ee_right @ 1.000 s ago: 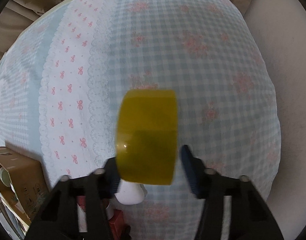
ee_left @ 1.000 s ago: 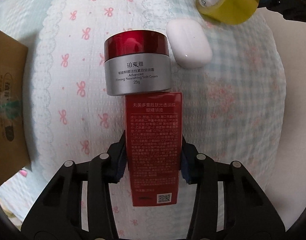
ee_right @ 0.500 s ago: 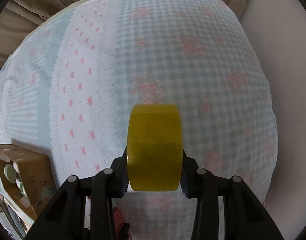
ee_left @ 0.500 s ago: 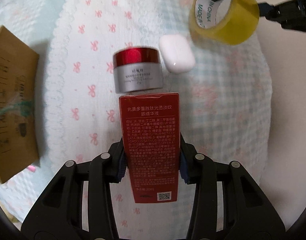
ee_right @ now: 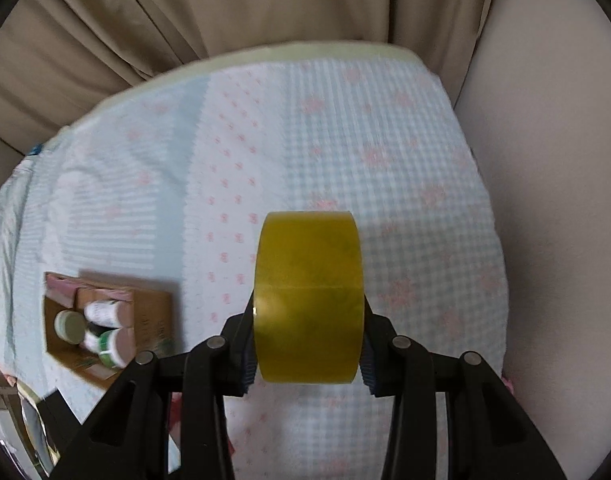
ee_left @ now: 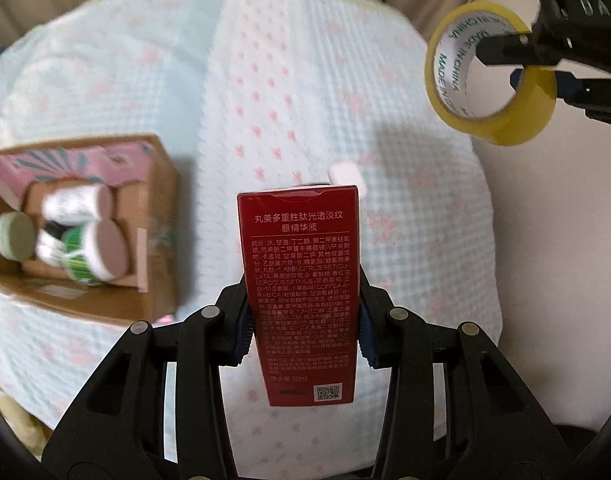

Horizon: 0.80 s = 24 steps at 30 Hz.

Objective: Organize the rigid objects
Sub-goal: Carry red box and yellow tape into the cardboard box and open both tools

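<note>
Red carton (ee_left: 301, 280), long axis upright, is clamped in your left gripper (ee_left: 303, 332); cardboard box (ee_left: 153, 208) lies left and nearer this hand. Right gripper (ee_right: 307, 344) grips yellow tape roll (ee_right: 308, 296), aloft.

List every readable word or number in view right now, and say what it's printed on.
"丸美多重胜肽光透淡纹 眼精华液" and "20ml": red carton in the left gripper.
"MADE IN CHINA": inner core of the yellow tape roll in the right gripper.
Carton's ingredient print, and labels on jars in the cardboard box: too small or blurred.

1 red carton (ee_left: 301, 280), 1 tape roll (ee_right: 308, 300), 1 cardboard box (ee_left: 105, 240) w/ approx. 3 jars (ee_left: 93, 256), 1 white case (ee_left: 345, 176).
</note>
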### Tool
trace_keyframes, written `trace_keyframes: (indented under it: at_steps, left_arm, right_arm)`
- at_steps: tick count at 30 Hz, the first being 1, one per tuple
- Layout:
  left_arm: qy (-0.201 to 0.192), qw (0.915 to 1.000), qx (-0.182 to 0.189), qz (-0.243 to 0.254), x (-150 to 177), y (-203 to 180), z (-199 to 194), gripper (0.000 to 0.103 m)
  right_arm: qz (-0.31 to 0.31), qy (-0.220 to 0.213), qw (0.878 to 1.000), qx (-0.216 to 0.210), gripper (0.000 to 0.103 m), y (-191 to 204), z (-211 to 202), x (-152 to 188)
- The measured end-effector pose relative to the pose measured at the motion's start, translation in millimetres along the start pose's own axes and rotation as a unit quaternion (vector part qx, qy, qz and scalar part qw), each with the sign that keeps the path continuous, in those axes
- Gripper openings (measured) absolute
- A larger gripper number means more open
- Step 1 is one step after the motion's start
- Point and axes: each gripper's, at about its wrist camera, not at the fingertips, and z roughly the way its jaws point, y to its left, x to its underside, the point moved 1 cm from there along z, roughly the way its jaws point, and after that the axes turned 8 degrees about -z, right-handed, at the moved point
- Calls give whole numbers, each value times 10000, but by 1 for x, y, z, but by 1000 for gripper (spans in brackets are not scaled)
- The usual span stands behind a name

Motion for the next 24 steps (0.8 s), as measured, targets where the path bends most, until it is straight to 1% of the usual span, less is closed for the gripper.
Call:
trace_keyframes:
  at_steps: [5, 9, 13, 17, 24]
  left_arm:
    - [-275, 9996, -9, 33, -2, 24, -50, 38]
    - [-379, 9993, -40, -48, -4, 51, -79, 38]
    - [-454, 9988, -81, -175, -8, 81, -103, 38]
    - [-471, 9983, -39, -345, -14, 116, -120, 38]
    - [-477, 9985, 30, -271, -31, 180, -142, 38]
  right_arm:
    - [-444, -299, 9986, 14, 38, 25, -47, 5]
    - [-654, -469, 9967, -65, 38, 44, -69, 12]
    - [-736, -531, 9956, -219, 38, 67, -79, 23]
    - [-703, -512, 9948, -538, 38, 100, -86, 34]
    - [-801, -481, 9934, -671, 38, 170, -84, 45]
